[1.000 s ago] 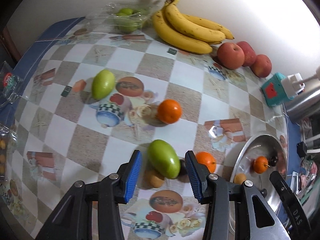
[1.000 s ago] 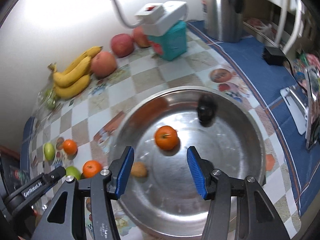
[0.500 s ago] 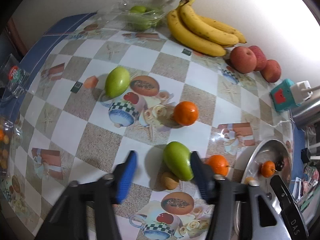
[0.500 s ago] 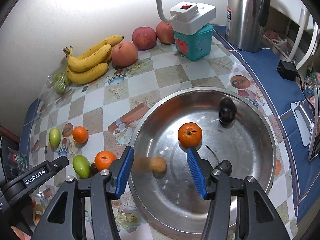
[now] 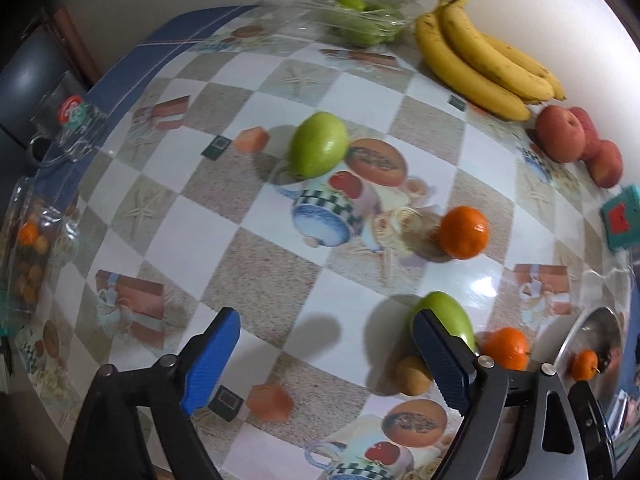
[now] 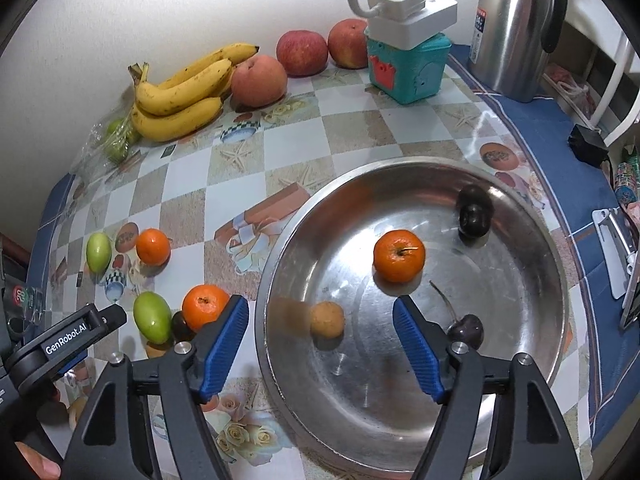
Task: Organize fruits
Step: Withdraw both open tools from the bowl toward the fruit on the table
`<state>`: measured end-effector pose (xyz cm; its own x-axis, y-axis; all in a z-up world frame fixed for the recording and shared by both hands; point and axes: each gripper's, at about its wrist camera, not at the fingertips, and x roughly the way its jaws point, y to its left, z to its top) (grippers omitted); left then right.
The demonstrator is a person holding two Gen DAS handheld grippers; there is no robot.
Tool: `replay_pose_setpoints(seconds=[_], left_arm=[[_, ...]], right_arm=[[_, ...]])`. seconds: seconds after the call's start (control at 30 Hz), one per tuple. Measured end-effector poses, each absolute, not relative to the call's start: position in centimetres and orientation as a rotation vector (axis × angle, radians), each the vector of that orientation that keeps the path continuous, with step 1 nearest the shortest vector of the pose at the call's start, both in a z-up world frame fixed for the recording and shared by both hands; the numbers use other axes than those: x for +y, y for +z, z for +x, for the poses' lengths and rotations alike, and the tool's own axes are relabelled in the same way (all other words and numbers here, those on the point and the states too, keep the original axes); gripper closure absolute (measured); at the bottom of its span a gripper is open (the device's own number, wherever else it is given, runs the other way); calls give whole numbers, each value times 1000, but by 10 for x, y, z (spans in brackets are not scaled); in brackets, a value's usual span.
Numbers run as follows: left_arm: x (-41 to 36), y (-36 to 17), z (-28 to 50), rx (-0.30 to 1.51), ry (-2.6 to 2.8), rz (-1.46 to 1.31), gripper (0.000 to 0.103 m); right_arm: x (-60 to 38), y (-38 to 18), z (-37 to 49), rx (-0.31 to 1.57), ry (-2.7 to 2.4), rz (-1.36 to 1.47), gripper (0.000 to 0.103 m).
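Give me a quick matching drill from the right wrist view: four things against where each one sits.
Things:
1. Bananas
2. Brown fruit
3. Switch block
4. Kettle

Places:
a. on the teal box
b. on the blue cloth
c. in the steel bowl
d. by the wall, beside the apples

Pairs: 1-d, 2-c, 3-a, 4-b

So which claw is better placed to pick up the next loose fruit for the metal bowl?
Probably the left. The left claw hangs open right beside the green fruit, small brown fruit and orange on the table. The right claw is open over the metal bowl, holding nothing.
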<state>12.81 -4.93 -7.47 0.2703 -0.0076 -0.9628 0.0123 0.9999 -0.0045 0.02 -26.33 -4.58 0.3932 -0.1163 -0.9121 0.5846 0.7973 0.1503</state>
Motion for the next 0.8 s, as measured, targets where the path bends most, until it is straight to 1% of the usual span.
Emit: replay_pose_setpoints(seconds=[0.1,0.2,0.27,0.3,0.33,0.6,0.8], left_arm=[[-44,-74,129,1287,15,4,11],[-40,-73,130,1276,33,0,8],[-37,-71,130,1265,44,-4,8],[-36,-69,130,1257,47,-4,8],[-35,-68,131,1250,52,-2,8],[-32,-58,130,1210,56,3,7],[-25,-42,128,1152,18,-34,3]], right_arm=[[-261,-46,2,1089,-465,480,27],[-257,-45,4,1088,-453,464,15],[-254,-43,6,1082,-450,449,15],[-253,-42,6,1082,-454,435,11],[-251,-41,7,1080,-457,419,5],[-248,-32,6,1048,-453,421,4],[-246,-28,6,1036,-453,424,4]])
